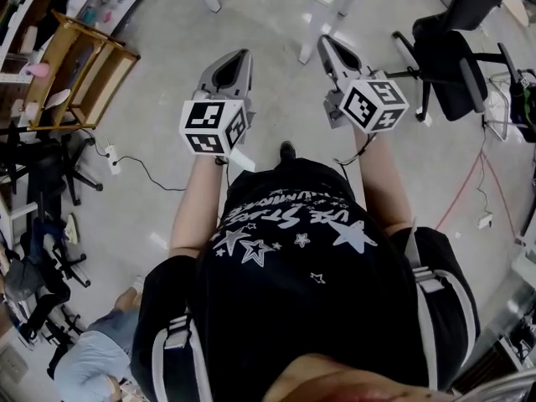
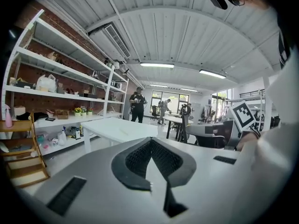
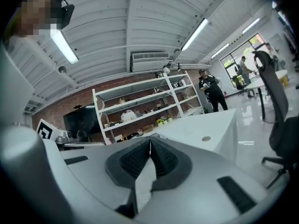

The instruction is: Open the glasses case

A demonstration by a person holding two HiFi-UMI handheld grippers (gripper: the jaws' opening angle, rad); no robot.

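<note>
I see both grippers held out level in front of the person's black star-print shirt [image 1: 293, 249], over bare grey floor [image 1: 167, 74]. The left gripper [image 1: 244, 54] has its jaws pressed together, the dark ribbed pads [image 2: 140, 158] meeting at the tip with nothing between them. The right gripper [image 1: 323, 42] is the same: jaws tight together, pads [image 3: 133, 160] touching, holding nothing. Their marker cubes [image 1: 213, 126] sit just ahead of the forearms. The glasses case shows in none of my views, so I cannot tell where it is. Ahead of the right gripper stands a white worktop [image 3: 210, 132] with a small round fitting in its near part; I can make out nothing else on it. Behind it, white shelving [image 3: 140, 104] lines a brick wall. A wooden step rack [image 1: 79, 69] stands at the floor's left edge, a black office chair [image 1: 452, 65] at the right. A person in dark clothes [image 2: 137, 104] stands far off down the room.
</note>
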